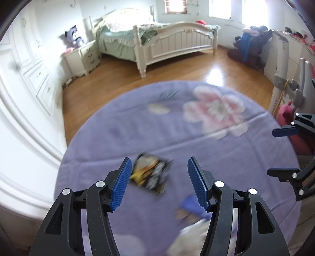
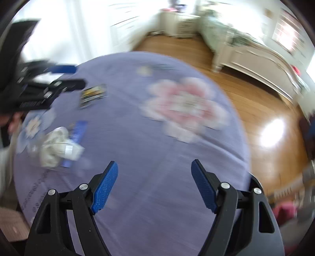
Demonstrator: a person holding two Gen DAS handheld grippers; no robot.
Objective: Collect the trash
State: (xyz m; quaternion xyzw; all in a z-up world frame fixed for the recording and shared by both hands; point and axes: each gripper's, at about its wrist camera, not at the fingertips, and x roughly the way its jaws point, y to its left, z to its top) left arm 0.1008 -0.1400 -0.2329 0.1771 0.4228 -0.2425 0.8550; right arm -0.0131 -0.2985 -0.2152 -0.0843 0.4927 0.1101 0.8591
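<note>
A bedroom with a wooden floor [image 1: 177, 74], seen from two cameras held above a round table covered by a lilac cloth [image 1: 122, 137] printed with a large pink and white flower [image 1: 214, 112]. Both views are blurred.

Nearest the left camera, the left gripper [image 1: 159, 183] hangs over the cloth with its two blue-padded fingers spread apart and nothing between the pads. Three pieces of trash lie on the cloth. A black and yellow snack wrapper [image 1: 151, 175] lies flat just beyond and between the left fingertips, closer to the left finger. A blue wrapper [image 1: 191, 204] lies beside the inner face of the right finger, and a crumpled white tissue or plastic wad [image 1: 189, 236] sits lower still, partly hidden behind that finger.

The right gripper [image 2: 154, 185] hovers over a bare stretch of cloth, its fingers set wide and empty. From its camera, the white wad [image 2: 57, 147] and the blue wrapper [image 2: 78, 132] lie touching each other, well off to the left of its fingertips. The black and yellow wrapper [image 2: 93, 94] lies farther away, just beside the tips of the left gripper [image 2: 74, 76], which enters from the left edge.

Beyond the table stand one cream bed [image 1: 157, 37] with green bedding, one cream nightstand [image 1: 82, 57] bearing a plush toy [image 1: 73, 37], and white wardrobe doors [image 1: 29, 59] along the left wall. Two bright windows [image 1: 175, 6] sit on the far wall, and a pile of dark clothes and bags [image 1: 250, 45] rests in the right corner.
</note>
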